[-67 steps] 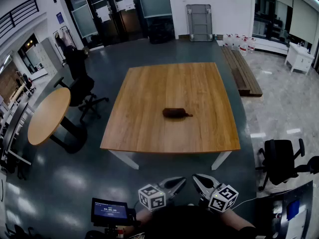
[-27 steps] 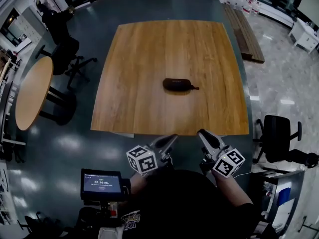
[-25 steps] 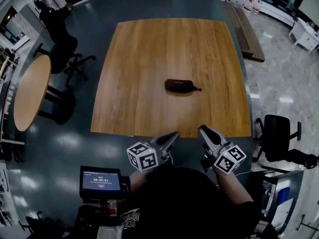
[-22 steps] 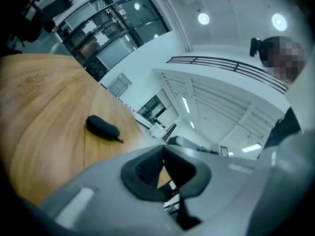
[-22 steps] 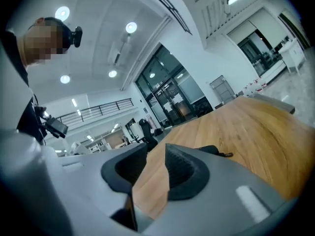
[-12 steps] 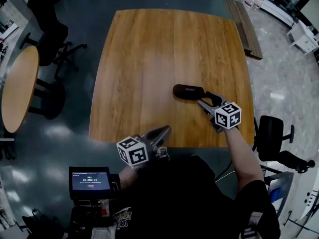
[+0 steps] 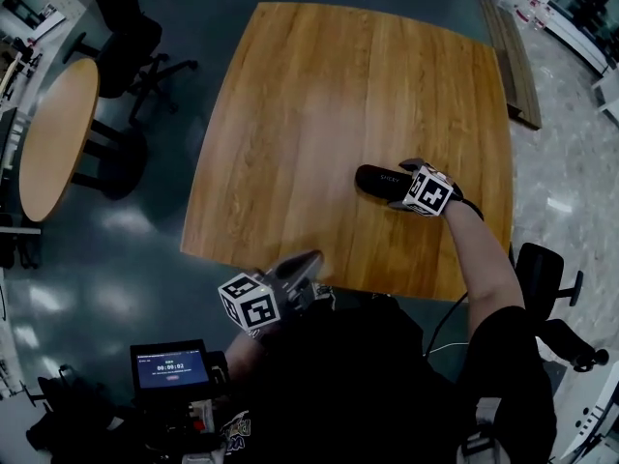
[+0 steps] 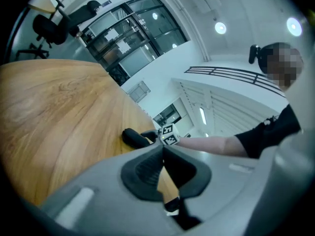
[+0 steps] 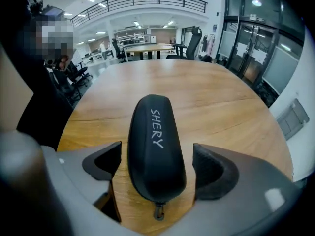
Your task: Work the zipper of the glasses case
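Observation:
A black glasses case (image 7: pixel 377 180) with white lettering lies on the wooden table (image 7: pixel 319 85), toward its right near part. My right gripper (image 7: pixel 406 182) reaches down over the case's right end. In the right gripper view its jaws have just been opening and now stand wide on either side of the case (image 9: pixel 155 141), with the pads apart from it. The zipper pull (image 9: pixel 158 211) hangs at the case's near end. My left gripper (image 7: pixel 302 264) is shut and empty at the table's near edge; its own view has the closed pads (image 8: pixel 147 168) in front and the case (image 8: pixel 134 137) far off.
A round wooden table (image 7: pixel 53 133) and a black office chair (image 7: pixel 135 27) stand to the left. Another black chair (image 7: pixel 544 274) is at the right. A small screen (image 7: pixel 169 367) sits low by my body. A wooden bench (image 7: pixel 517 56) lies beyond the table's right side.
My right gripper has swung out from my body, down over the table to the case, and its jaws have opened around the case's end. The left gripper has shifted slightly and stays shut.

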Demonstrator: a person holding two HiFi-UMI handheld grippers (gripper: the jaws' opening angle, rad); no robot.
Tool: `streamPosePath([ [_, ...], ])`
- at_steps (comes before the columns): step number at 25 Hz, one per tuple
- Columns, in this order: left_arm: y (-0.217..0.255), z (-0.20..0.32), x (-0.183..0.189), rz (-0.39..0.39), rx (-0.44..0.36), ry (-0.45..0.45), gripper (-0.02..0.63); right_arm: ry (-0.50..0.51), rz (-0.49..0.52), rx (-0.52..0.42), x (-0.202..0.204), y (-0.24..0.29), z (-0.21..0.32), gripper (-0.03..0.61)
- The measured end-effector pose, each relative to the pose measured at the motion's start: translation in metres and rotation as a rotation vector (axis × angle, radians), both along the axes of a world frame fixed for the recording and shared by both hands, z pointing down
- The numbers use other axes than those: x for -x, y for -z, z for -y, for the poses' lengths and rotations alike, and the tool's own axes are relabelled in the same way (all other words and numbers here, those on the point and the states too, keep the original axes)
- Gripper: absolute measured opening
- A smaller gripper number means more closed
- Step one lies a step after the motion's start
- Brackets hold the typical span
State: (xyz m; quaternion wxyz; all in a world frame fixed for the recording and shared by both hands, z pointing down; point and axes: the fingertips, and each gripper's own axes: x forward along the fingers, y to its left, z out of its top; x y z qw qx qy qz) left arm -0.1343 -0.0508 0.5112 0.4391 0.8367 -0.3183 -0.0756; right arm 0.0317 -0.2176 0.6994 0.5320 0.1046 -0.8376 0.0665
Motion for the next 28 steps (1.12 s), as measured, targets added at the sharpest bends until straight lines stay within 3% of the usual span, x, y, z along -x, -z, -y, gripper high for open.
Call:
streamPosePath([
  [2, -0.004, -0.003, 0.007, 0.011, 0.021, 0.056, 0.002, 0.024, -0.015, 0.025, 0.000, -0.011, 0.004, 0.433],
  [4, -0.007, -0.004, 0.013, 0.015, 0.041, 0.099, 0.002, 0.038, 0.002, 0.043, 0.007, -0.011, 0.004, 0.362],
  [6, -0.007, 0.000, 0.017, 0.014, 0.047, 0.121, 0.002, 0.072, 0.030, 0.010, 0.017, -0.004, 0.005, 0.351],
  [9, 0.001, 0.009, 0.018, 0.023, 0.020, 0.101, 0.002, 0.159, 0.061, -0.119, 0.028, 0.022, 0.008, 0.342],
  [12, 0.011, 0.028, 0.017, 0.091, -0.038, 0.039, 0.003, 0.304, 0.088, -0.303, 0.040, 0.071, -0.005, 0.339],
  [13, 0.015, 0.037, 0.016, 0.125, -0.063, 0.003, 0.016, 0.377, 0.083, -0.381, 0.043, 0.090, -0.013, 0.339],
  [15, 0.024, 0.055, 0.006, 0.184, -0.107, -0.108, 0.148, 0.540, 0.044, -0.539, 0.044, 0.125, -0.030, 0.337],
  [17, 0.032, 0.068, -0.014, 0.243, -0.134, -0.257, 0.200, 0.695, -0.011, -0.682, 0.043, 0.156, -0.049, 0.336],
  [19, 0.035, 0.074, -0.043, 0.316, -0.153, -0.430, 0.316, 0.815, -0.061, -0.788, 0.043, 0.182, -0.066, 0.336],
  [21, 0.041, 0.072, -0.077, 0.350, -0.172, -0.598, 0.369, 0.893, -0.095, -0.854, 0.048, 0.203, -0.083, 0.336],
  [26, 0.043, 0.042, -0.144, 0.338, -0.131, -0.905, 0.385, 0.963, -0.101, -0.908, 0.063, 0.228, -0.121, 0.336],
  [28, 0.041, 0.030, -0.154, 0.343, -0.125, -0.960, 0.336, 0.965, -0.108, -0.878, 0.061, 0.226, -0.131, 0.337],
])
